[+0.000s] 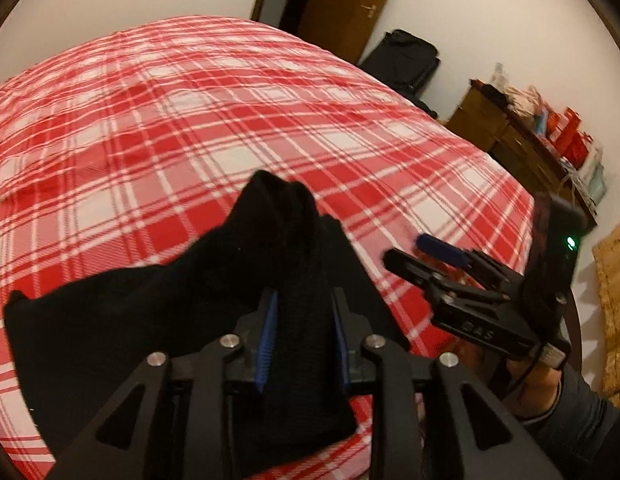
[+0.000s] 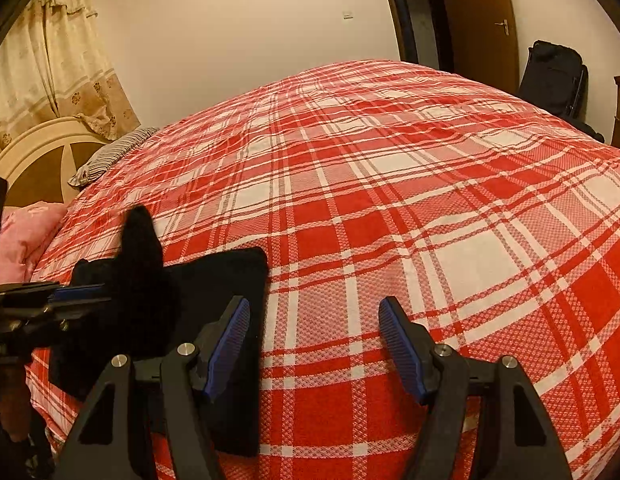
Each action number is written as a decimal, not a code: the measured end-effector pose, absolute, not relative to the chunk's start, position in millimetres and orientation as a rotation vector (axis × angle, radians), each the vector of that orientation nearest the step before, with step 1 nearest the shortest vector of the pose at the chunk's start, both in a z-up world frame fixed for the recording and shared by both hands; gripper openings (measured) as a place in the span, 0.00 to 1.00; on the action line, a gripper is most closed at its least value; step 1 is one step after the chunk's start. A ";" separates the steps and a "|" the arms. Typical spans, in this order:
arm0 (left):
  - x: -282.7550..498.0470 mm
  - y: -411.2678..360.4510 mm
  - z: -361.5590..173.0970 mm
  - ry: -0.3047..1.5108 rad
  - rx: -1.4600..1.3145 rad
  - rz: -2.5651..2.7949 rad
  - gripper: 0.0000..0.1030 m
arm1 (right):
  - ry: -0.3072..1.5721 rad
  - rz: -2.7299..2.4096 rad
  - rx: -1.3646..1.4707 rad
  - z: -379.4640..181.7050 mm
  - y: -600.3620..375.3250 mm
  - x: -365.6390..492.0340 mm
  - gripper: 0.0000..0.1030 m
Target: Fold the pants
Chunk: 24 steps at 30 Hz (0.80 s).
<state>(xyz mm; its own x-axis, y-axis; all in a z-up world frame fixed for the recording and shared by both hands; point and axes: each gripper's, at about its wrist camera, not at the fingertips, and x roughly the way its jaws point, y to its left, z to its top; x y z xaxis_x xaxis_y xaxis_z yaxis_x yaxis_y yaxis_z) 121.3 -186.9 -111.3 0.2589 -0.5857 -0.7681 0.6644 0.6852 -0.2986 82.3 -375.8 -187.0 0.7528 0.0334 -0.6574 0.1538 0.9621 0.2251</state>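
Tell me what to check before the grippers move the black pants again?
1. Pants between left gripper pads: ok.
2. Pads pressing the cloth firmly: cannot tell.
3. Right gripper open and empty: ok.
4. Pants lying flat on the bed: not ok, one end bunches upward.
5. Bed bare beyond the pants: ok.
6. Grippers apart, not touching: ok.

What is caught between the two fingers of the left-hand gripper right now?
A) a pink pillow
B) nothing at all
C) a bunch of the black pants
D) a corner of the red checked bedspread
C: in the left wrist view, a bunch of the black pants rises between the blue pads of the left gripper, above the red checked bedspread.
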 end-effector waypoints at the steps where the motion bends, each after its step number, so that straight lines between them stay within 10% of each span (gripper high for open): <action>1: 115.8 -186.2 -109.0 0.980 0.101 -0.849 0.36 | 0.713 -0.061 0.278 -186.6 -375.6 81.5 0.67; 10: 107.4 -144.2 -98.2 0.873 0.113 -0.773 0.54 | 0.671 0.155 0.371 -170.7 -357.3 70.6 0.67; 21: 137.5 -72.6 -134.2 0.906 0.027 -0.538 0.55 | 0.843 0.216 0.451 -176.9 -322.9 101.8 0.65; 24: 136.0 -68.4 -139.8 0.892 0.043 -0.518 0.56 | 0.903 0.210 0.402 -184.7 -311.2 104.6 0.29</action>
<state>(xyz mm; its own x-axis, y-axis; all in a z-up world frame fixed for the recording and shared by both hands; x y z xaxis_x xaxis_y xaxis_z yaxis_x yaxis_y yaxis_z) 136.0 -68.4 -139.8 0.5132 -0.4132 -0.7523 0.4484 0.8765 -0.1755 104.6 -311.2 -184.7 0.6054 0.3424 -0.7185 -0.0090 0.9056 0.4240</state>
